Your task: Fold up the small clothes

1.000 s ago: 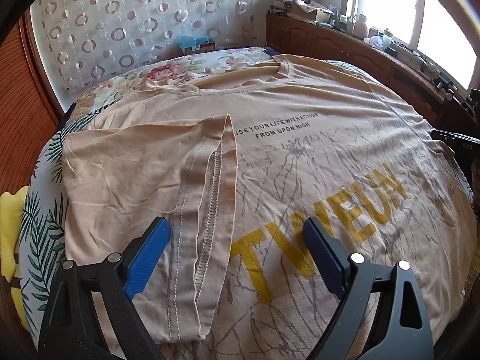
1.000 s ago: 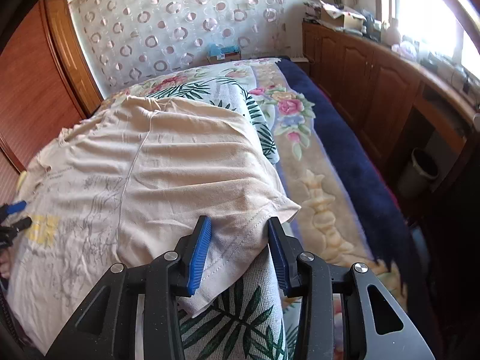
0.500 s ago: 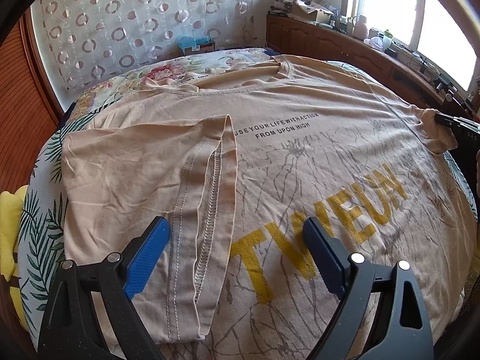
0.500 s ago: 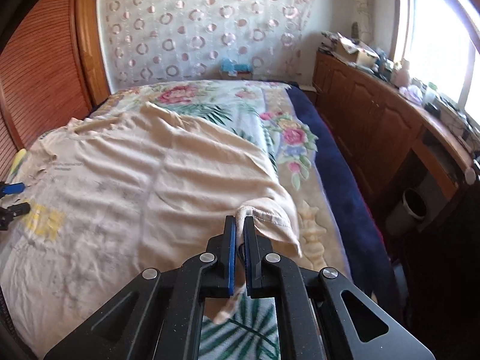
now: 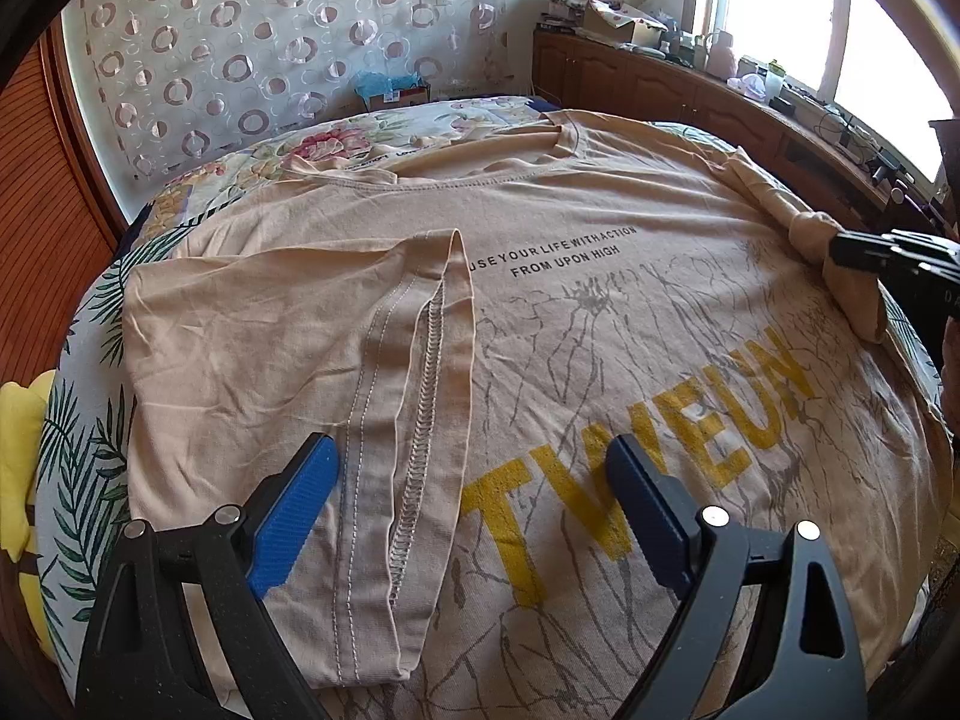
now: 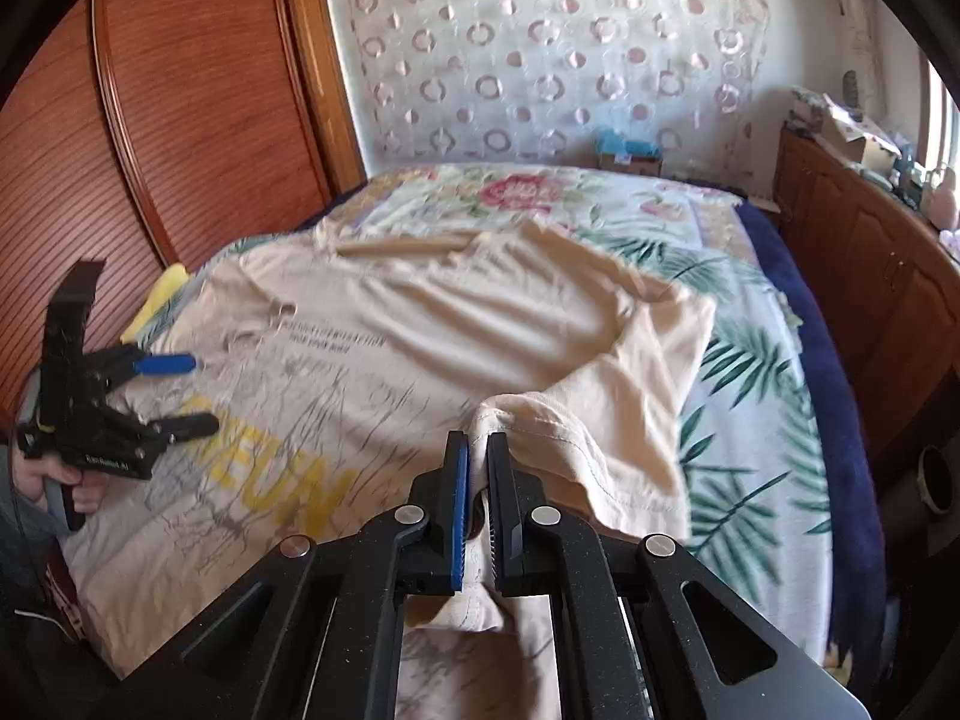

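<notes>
A beige T-shirt (image 5: 600, 312) with yellow letters lies front up across the bed. Its one sleeve (image 5: 384, 372) is folded in over the chest. My left gripper (image 5: 474, 480) hovers open just above that folded sleeve, nothing between its blue pads. My right gripper (image 6: 477, 450) is shut on the other sleeve (image 6: 606, 420), which it lifts off the bed and carries over the shirt (image 6: 390, 330). In the left wrist view that right gripper (image 5: 840, 252) shows at the far right with the bunched sleeve (image 5: 804, 228) in it. The left gripper (image 6: 186, 390) appears at the left of the right wrist view, held by a hand.
The bed has a floral and palm-leaf cover (image 6: 762, 420). A wooden wardrobe (image 6: 180, 120) stands on one side, a long wooden cabinet (image 5: 690, 90) with clutter under the window on the other. A yellow cloth (image 5: 18, 456) lies at the bed's edge.
My right gripper closed on the far sleeve, lifted it and swung it inward over the shirt. The left gripper stayed where it was, open.
</notes>
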Tool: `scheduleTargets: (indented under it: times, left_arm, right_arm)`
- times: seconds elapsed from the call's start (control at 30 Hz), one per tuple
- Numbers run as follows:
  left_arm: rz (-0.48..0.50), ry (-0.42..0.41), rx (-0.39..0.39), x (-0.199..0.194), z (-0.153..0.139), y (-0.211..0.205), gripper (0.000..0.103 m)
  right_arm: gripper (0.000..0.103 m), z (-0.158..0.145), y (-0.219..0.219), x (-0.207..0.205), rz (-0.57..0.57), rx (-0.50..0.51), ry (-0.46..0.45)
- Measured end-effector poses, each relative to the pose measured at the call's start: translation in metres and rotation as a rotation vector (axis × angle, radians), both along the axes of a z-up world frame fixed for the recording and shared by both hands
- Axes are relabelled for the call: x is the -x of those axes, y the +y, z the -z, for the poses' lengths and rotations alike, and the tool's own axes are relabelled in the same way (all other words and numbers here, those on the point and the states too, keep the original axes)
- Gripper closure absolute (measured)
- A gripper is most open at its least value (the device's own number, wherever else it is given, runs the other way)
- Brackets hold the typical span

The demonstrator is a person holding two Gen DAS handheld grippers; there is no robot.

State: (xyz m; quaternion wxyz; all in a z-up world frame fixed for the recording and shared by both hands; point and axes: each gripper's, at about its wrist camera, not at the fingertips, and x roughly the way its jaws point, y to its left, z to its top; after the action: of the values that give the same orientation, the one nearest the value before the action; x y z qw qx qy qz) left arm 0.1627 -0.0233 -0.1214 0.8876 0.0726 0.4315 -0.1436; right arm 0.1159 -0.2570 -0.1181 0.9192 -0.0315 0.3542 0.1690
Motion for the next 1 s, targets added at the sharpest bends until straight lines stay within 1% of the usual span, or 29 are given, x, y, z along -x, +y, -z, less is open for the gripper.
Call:
scheduleTargets:
  times: [0.07, 0.13, 0.17, 0.2, 0.23, 0.33, 0.43, 0.6, 0.7, 0.77, 0.87, 1.0]
  left_arm:
    - [0.000, 0.000, 0.000, -0.001, 0.000, 0.000, 0.012]
    - [0.000, 0.000, 0.000, -0.001, 0.000, 0.000, 0.012]
    - [0.000, 0.000, 0.000, -0.001, 0.000, 0.000, 0.012]
    - [0.000, 0.000, 0.000, -0.001, 0.000, 0.000, 0.012]
    - [0.000, 0.000, 0.000, -0.001, 0.000, 0.000, 0.012]
    - [0.000, 0.000, 0.000, -0.001, 0.000, 0.000, 0.012]
    - [0.000, 0.000, 0.000, -0.001, 0.000, 0.000, 0.012]
    - [0.001, 0.001, 0.001, 0.000, 0.000, 0.000, 0.012]
    - [0.000, 0.000, 0.001, -0.001, 0.000, 0.000, 0.012]
    - [0.001, 0.001, 0.001, -0.001, 0.000, 0.000, 0.012]
    - [0.001, 0.000, 0.001, -0.001, 0.000, 0.000, 0.012]
    - [0.001, 0.001, 0.001, -0.001, 0.000, 0.001, 0.012]
  right_arm:
    - [0.097, 0.008, 0.003, -0.002, 0.005, 0.007, 0.021]
    - [0.085, 0.009, 0.001, -0.003, 0.009, -0.008, 0.033]
    - [0.081, 0.010, 0.000, -0.006, 0.012, -0.014, 0.038]
    - [0.075, 0.007, -0.002, -0.005, 0.017, -0.016, 0.041]
    - [0.073, 0.005, -0.004, -0.005, 0.021, -0.013, 0.042]
    - [0.073, -0.005, -0.012, -0.007, 0.028, 0.005, 0.021]
    - [0.073, -0.015, -0.018, 0.003, 0.040, -0.002, -0.005]
    - [0.068, -0.024, -0.036, 0.009, 0.092, 0.013, -0.035]
    - [0.068, -0.016, -0.049, 0.003, 0.154, 0.039, -0.007]
    - [0.068, -0.006, -0.059, -0.003, 0.185, 0.030, 0.027]
    - [0.068, 0.002, -0.067, -0.008, 0.202, 0.005, 0.060]
    - [0.068, 0.011, -0.067, -0.009, 0.195, -0.020, 0.091]
